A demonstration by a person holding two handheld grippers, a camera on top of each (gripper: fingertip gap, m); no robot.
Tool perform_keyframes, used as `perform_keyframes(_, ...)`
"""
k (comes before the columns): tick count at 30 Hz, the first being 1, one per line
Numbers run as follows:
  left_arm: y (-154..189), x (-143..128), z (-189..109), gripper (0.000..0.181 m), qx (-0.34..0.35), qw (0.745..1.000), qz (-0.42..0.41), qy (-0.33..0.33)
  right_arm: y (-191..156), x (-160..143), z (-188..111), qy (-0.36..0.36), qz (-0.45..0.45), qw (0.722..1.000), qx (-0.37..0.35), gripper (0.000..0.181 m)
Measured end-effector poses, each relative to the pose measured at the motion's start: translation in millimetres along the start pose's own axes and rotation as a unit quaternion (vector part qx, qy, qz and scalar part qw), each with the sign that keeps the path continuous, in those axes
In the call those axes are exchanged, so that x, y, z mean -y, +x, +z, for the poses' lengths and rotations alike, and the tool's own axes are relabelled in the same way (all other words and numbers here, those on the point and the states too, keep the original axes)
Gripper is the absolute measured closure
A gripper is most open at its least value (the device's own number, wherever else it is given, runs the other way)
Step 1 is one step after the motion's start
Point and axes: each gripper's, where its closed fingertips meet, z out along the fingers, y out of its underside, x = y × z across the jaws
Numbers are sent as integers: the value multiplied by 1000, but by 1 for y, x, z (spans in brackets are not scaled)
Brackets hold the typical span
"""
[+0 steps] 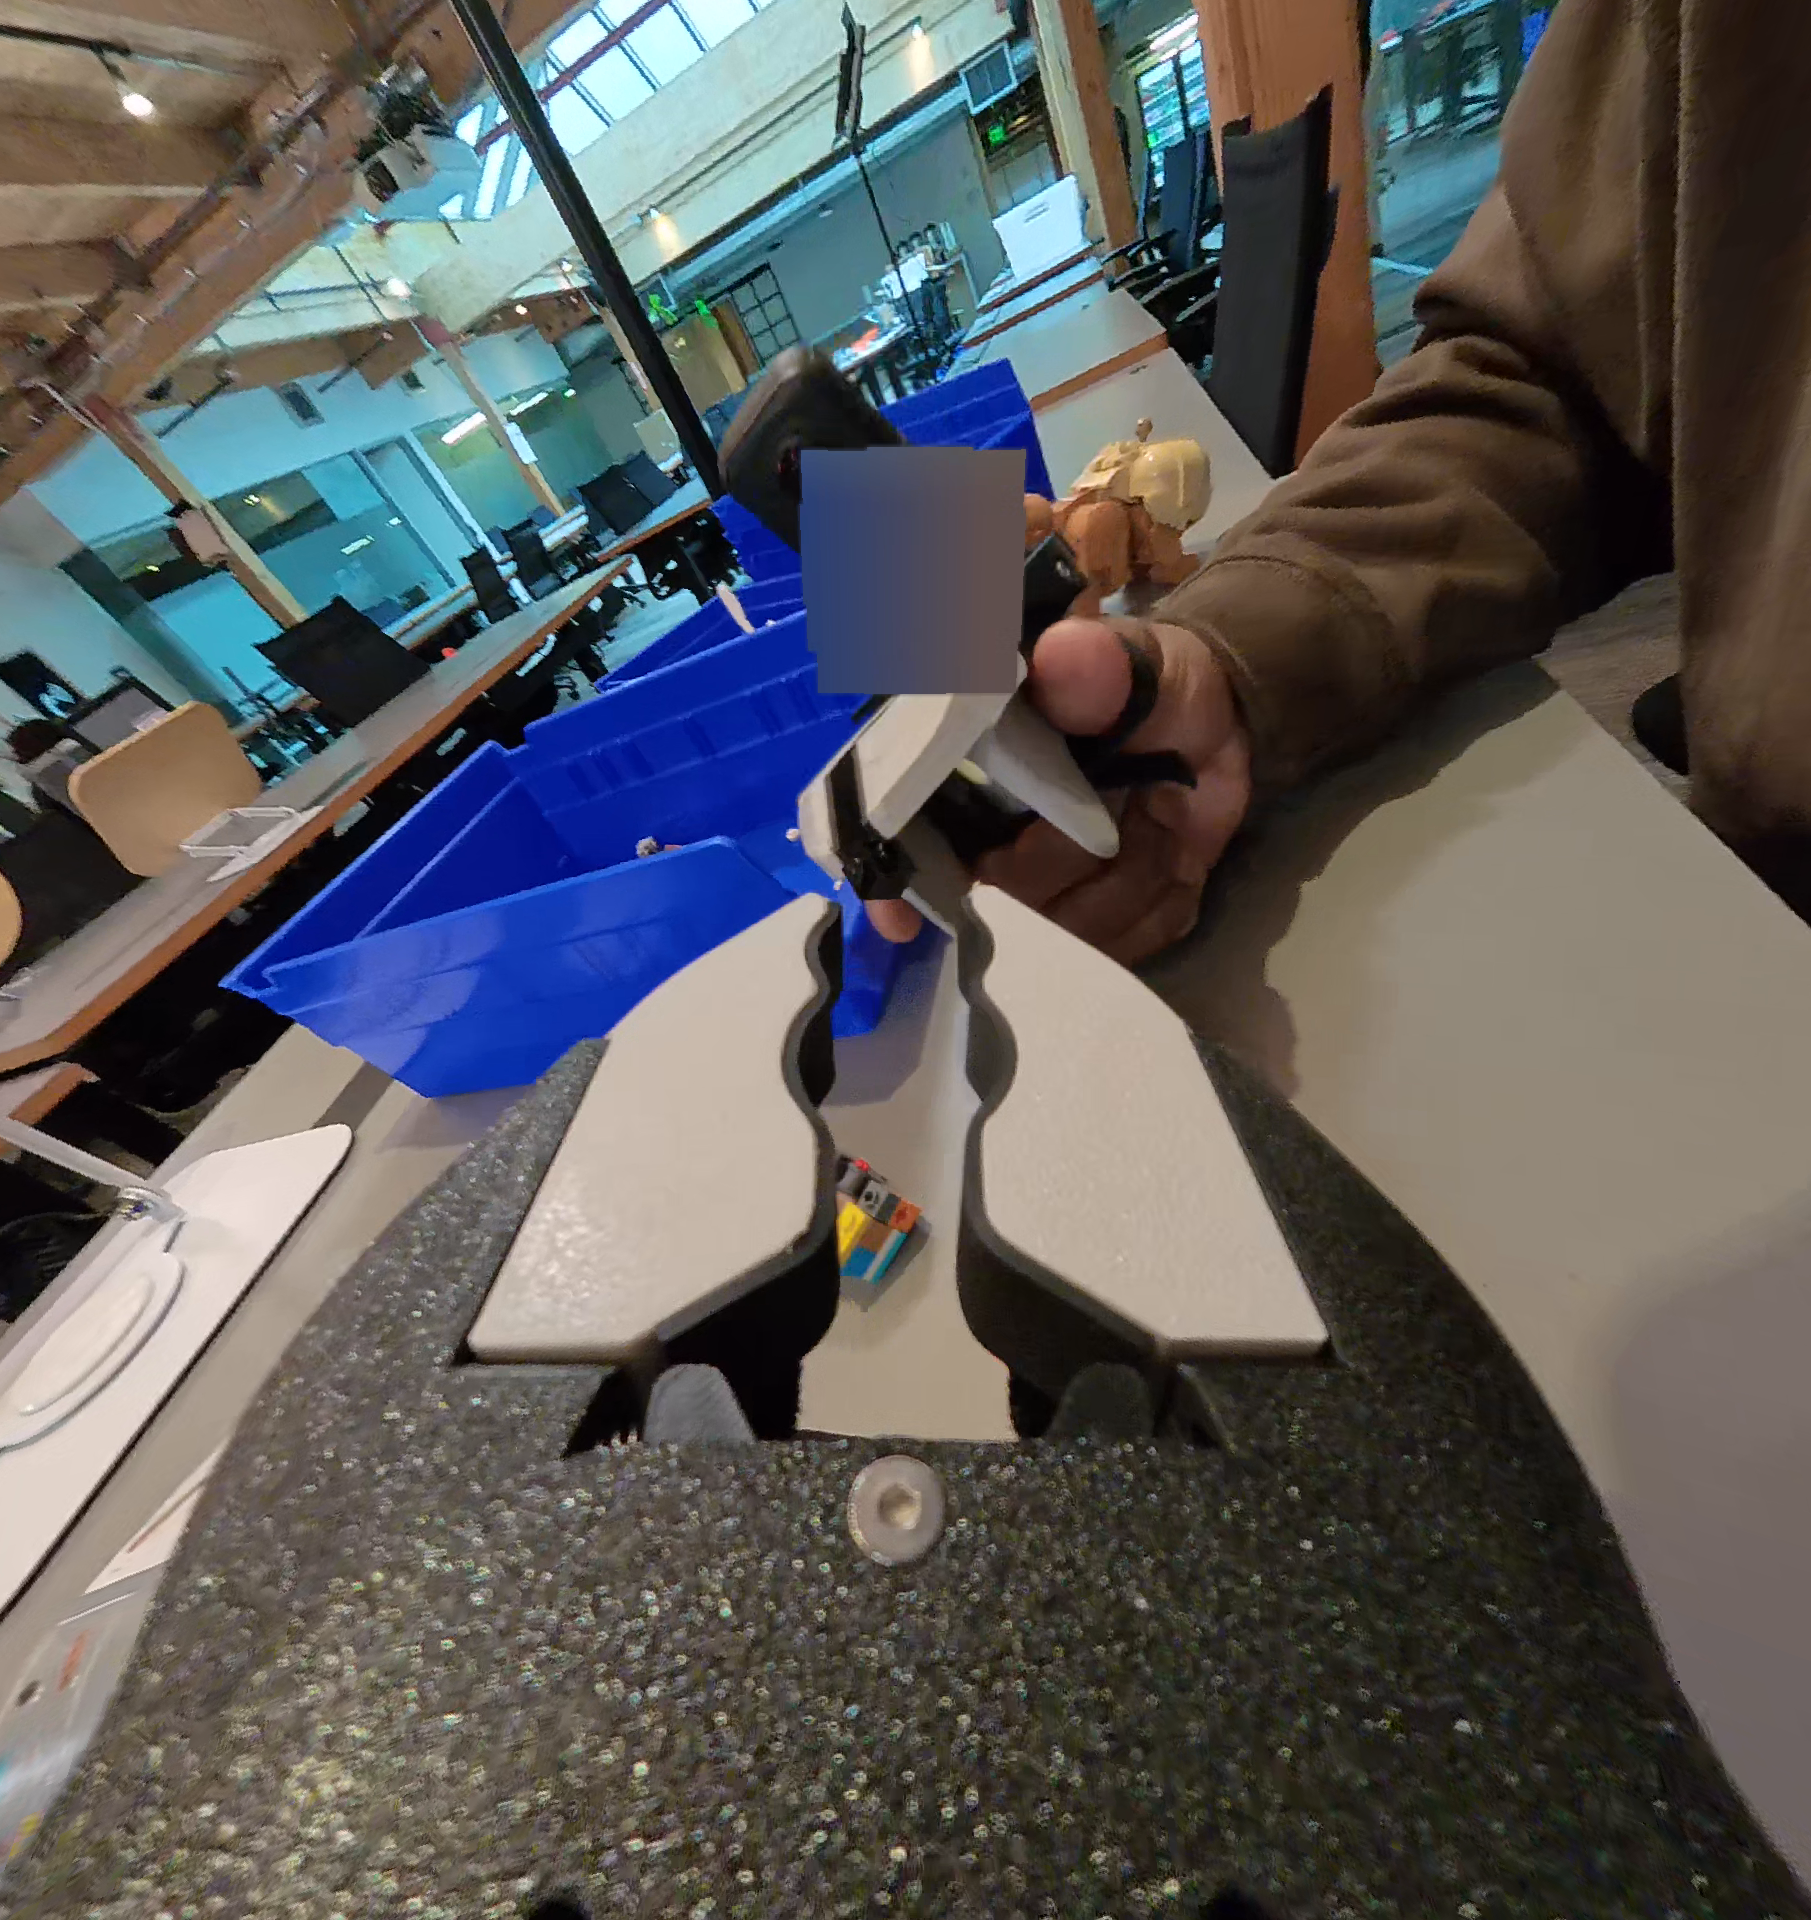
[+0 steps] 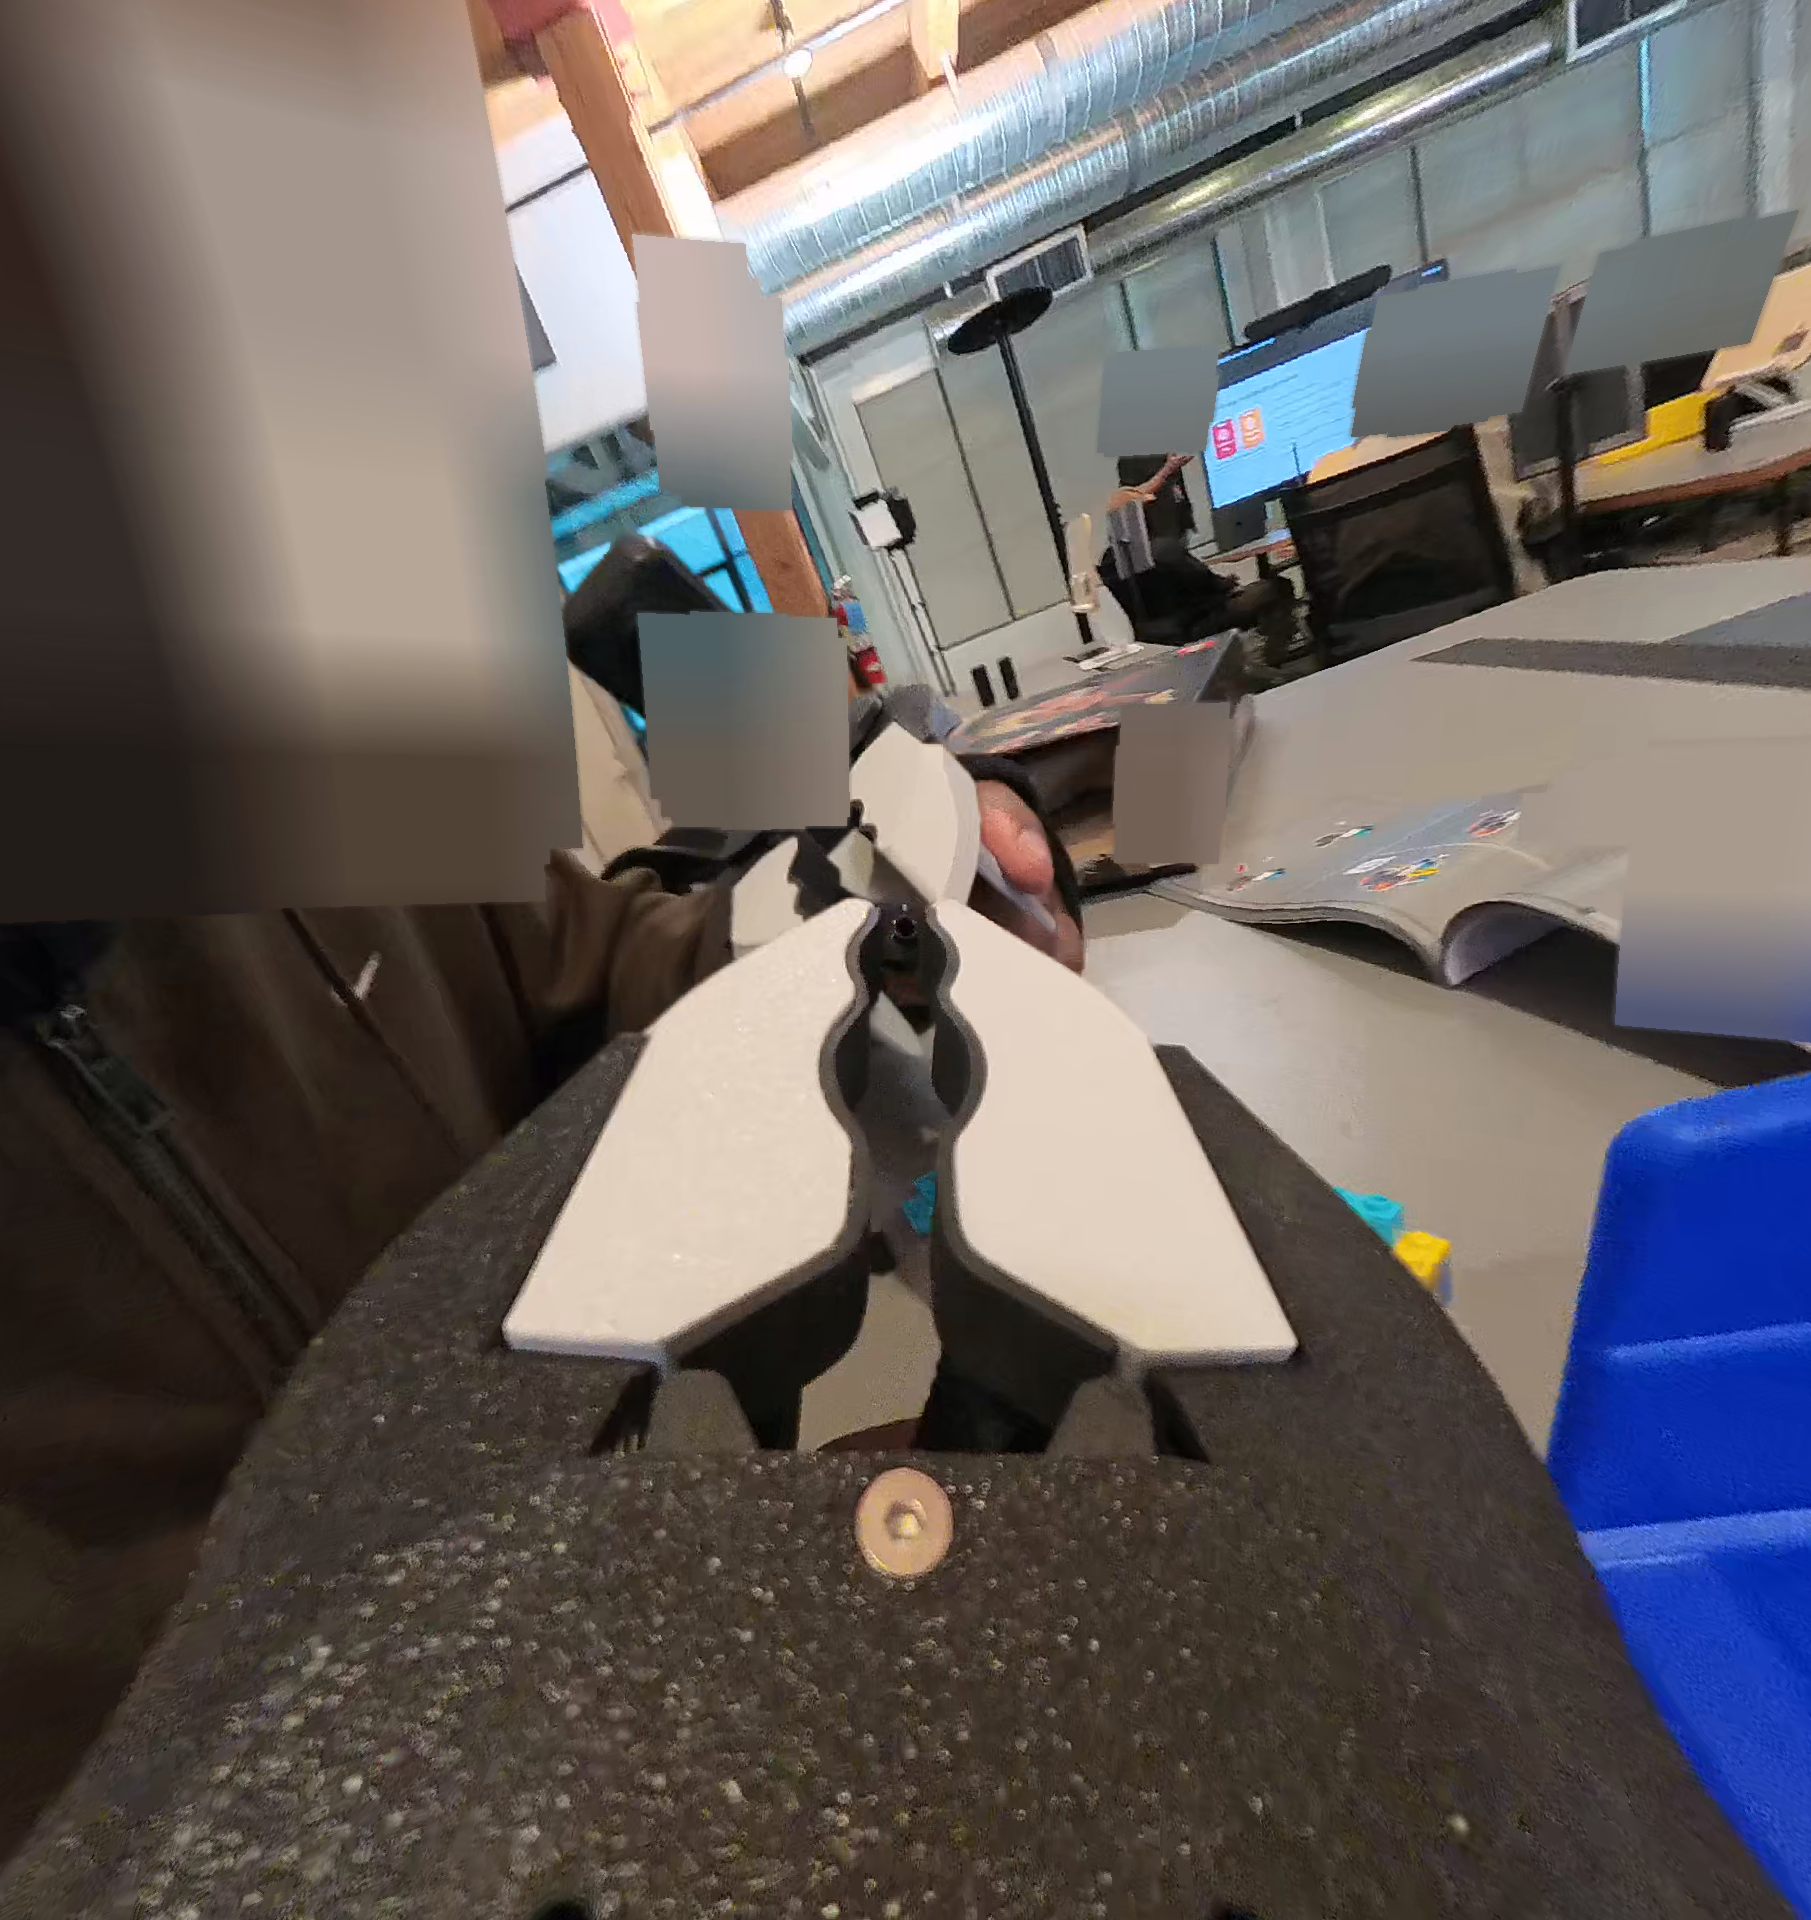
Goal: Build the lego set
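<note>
The model (image 1: pixel 875 1231) is a small block of yellow, blue, orange and grey bricks with a red and a dark piece at one end. It lies on the grey table (image 1: pixel 1452 1039), seen down through the gap in the left gripper (image 1: pixel 896 925), which touches nothing. That gripper's fingers stand apart with nothing between them.

The right gripper (image 2: pixel 903 930), held by a hand (image 1: pixel 1140 790) in a brown sleeve, has its fingers closed on a small black part (image 2: pixel 901 925) at the very tips. The part has a round hole facing the camera. It is held in the air just beyond the left gripper's tips, above the table.

Loose bricks lie on the table: a teal one (image 2: pixel 922 1205) under the right gripper, and a teal brick (image 2: pixel 1384 1216) and a yellow brick (image 2: pixel 1426 1259) near a blue bin (image 2: pixel 1711 1351). More blue bins (image 1: pixel 527 935) stand in a row beyond the left gripper.

An open booklet (image 2: pixel 1400 883) lies farther off, its page bearing small coloured pictures; any print is too small to read. No brand mark is legible on the bricks or the bins.
</note>
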Motion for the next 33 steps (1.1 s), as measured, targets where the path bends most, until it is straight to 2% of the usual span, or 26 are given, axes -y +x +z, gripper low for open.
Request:
perform_keyframes(7, -3, 7, 1, 159, 41, 998, 44, 20, -3, 4, -1, 20, 44, 998, 27, 175)
perform_keyframes(15, 2, 8, 5, 160, 64, 991, 119, 15, -10, 1, 3, 18, 80, 995, 61, 175)
perform_keyframes(19, 0, 10, 4, 168, 80, 986, 144, 18, -10, 1, 3, 17, 83, 994, 62, 175)
perform_keyframes(33, -2, 6, 4, 168, 99, 976, 195, -11, -5, 1, 2, 20, 85, 995, 45, 174)
